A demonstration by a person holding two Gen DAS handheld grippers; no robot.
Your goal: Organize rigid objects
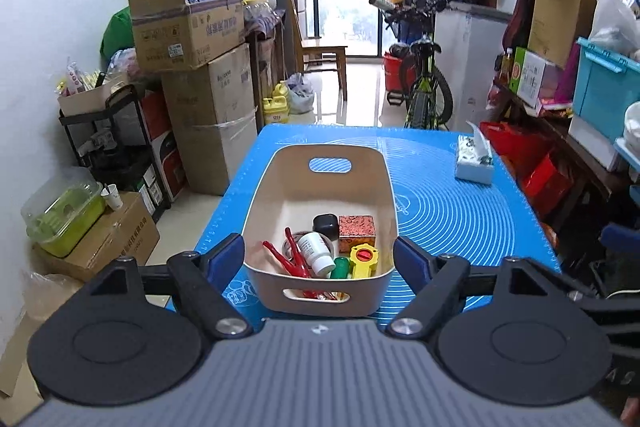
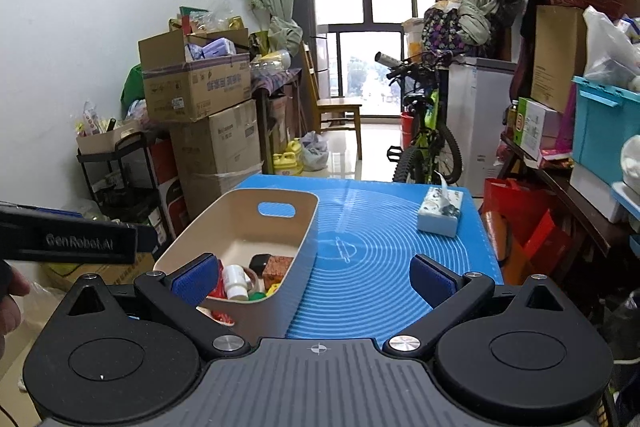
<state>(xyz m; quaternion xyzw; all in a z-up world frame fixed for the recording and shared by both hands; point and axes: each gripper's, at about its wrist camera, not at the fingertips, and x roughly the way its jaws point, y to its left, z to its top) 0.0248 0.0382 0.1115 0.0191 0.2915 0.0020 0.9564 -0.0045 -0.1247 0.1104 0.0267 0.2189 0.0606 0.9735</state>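
Both my grippers spread wide and empty over one bin of small things.

My left gripper (image 1: 319,251) has its two blue pads wide apart, flanking the near end of the cream bin (image 1: 276,163) without touching it; my right gripper (image 2: 314,277) is equally wide, holding nothing, over the blue mat (image 2: 400,259) with the bin to its left. In the bin I count one white bottle (image 1: 316,253), one red clip (image 1: 292,259), one black case (image 1: 325,223), one orange patterned box (image 1: 357,231), one yellow piece with a red knob (image 1: 364,259) and one green piece (image 1: 341,266). The bottle's label is too small to read. One tissue box (image 1: 474,157) sits well apart at the mat's far right. The left gripper's side (image 2: 76,242) reads "GenRobot.AI".
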